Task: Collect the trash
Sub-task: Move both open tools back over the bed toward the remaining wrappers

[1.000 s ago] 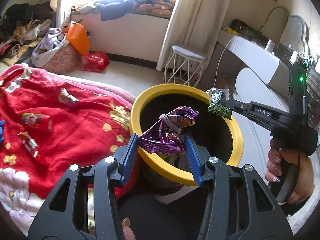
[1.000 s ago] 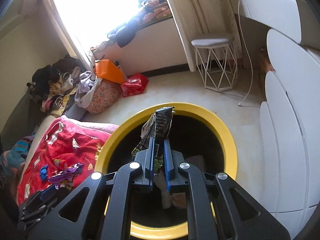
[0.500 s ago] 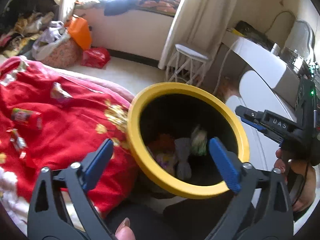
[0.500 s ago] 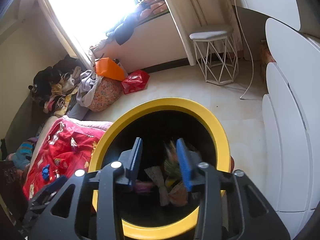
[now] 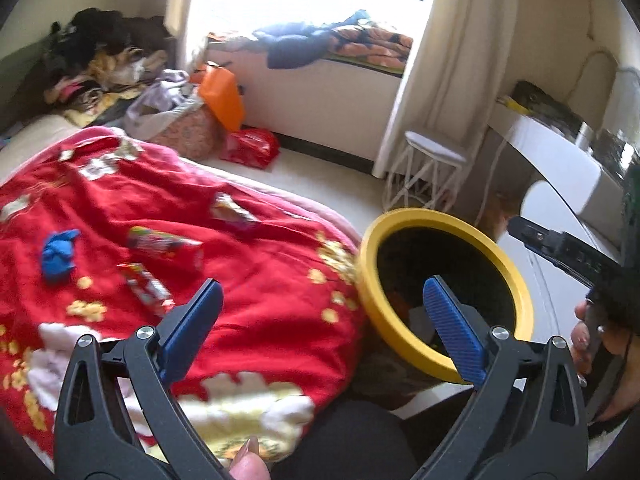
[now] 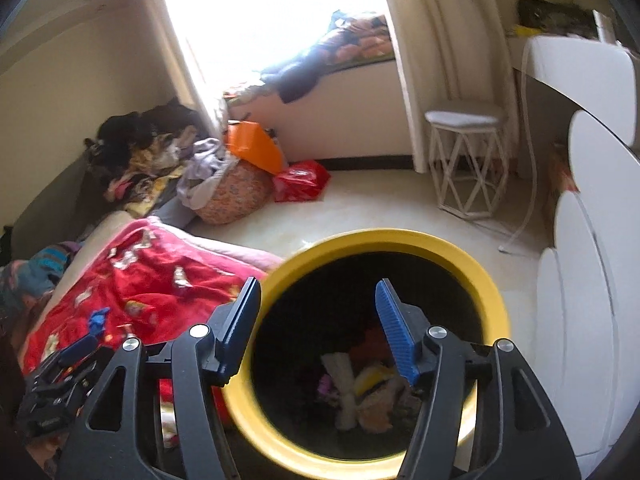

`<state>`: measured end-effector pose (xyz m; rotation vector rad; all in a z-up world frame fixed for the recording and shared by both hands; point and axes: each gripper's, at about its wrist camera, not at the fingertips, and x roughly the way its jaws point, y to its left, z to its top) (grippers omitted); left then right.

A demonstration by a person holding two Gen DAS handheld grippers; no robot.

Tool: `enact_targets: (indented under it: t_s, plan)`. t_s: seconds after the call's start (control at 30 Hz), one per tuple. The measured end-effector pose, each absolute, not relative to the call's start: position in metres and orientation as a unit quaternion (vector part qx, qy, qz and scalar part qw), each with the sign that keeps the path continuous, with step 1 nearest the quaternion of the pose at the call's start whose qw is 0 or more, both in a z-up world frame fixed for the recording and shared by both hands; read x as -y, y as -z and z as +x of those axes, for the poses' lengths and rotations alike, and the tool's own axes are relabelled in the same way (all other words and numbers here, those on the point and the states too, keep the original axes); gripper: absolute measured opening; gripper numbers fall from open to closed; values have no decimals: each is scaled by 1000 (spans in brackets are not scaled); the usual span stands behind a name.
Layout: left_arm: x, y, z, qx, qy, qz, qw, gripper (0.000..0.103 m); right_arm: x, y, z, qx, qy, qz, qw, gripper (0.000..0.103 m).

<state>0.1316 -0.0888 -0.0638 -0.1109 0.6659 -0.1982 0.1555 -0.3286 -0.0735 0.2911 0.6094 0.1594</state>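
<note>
Gaping empty, the left gripper (image 5: 320,316) straddles blanket (image 5: 260,280) and yellow-rimmed bin (image 5: 516,276); the right gripper (image 6: 316,320), opening, holds nothing above it.

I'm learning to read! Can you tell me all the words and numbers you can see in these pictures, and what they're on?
None can be read.
Wrappers on the red blanket, such as the long candy wrapper: print too blurred.
Right gripper: marks on its side in the left wrist view, too blurred.
Red bag on the floor: too small.
Trash in the yellow-rimmed bin: no print legible.
</note>
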Motion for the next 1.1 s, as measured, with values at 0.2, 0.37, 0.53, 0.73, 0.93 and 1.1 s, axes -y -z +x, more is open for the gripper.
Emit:
enact_targets:
  t_s: [0.2, 0.37, 0.53, 0.73, 0.93, 1.1]
  plan:
    - [57, 56, 123, -313, 57, -76, 945, 92, 292, 59, 151, -286, -122, 114, 944, 60]
    - [35, 50, 116, -300, 34, -95, 949, 92, 258, 50, 146, -278, -160, 83, 944, 60]
    - [14, 43, 110, -288, 14, -103, 952, 92, 228, 44, 142, -274, -194, 58, 940, 60]
    - [-1, 40, 108, -282, -5, -107, 953, 92, 201, 41, 140, -272, -224, 39, 935, 62]
    - [-22, 43, 109, -279, -30, -111, 953, 92, 182, 46, 149, -282, -237, 24, 929, 62]
    - [-44, 55, 115, -289, -50, -120, 949, 92, 170, 52, 169, -297, -241, 25, 924, 62]
